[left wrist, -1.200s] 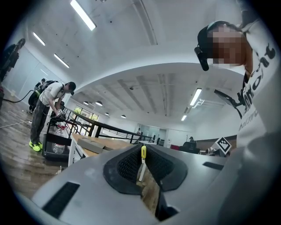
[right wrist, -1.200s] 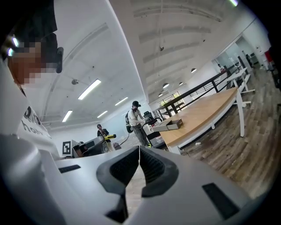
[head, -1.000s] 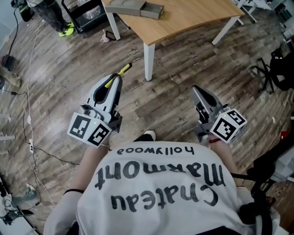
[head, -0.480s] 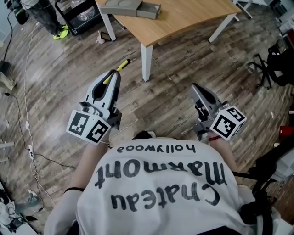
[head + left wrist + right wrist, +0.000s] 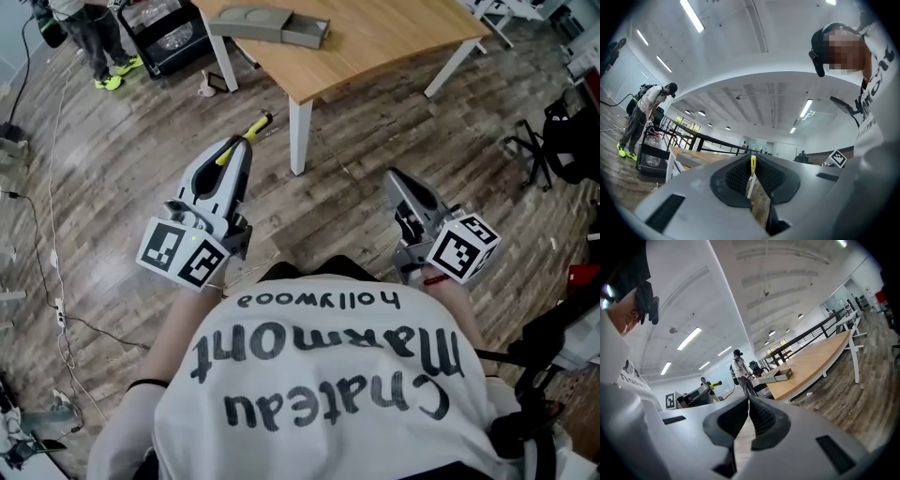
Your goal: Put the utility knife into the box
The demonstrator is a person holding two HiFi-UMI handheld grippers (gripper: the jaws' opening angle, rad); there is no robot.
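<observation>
My left gripper (image 5: pixel 238 150) is shut on a yellow utility knife (image 5: pixel 247 134), whose tip sticks out past the jaws toward the table. In the left gripper view the knife (image 5: pixel 753 164) shows as a thin yellow strip pinched between the black pads. My right gripper (image 5: pixel 393 178) hangs over the wooden floor with its jaws shut and nothing in them; in its own view (image 5: pixel 749 402) the pads meet. The grey box (image 5: pixel 267 22) lies on the wooden table (image 5: pixel 394 37) ahead, its inner tray slid partly out. The box also appears in the right gripper view (image 5: pixel 776 375).
A white table leg (image 5: pixel 300 131) stands between the two grippers, just ahead. A person in yellow-green shoes (image 5: pixel 111 81) stands by a black cart (image 5: pixel 169 37) at the upper left. Cables run along the floor at the left. A black chair (image 5: pixel 553 141) is at the right.
The table and box have come slightly nearer in the head view. Both grippers keep their places before the body, the left still holding the knife.
</observation>
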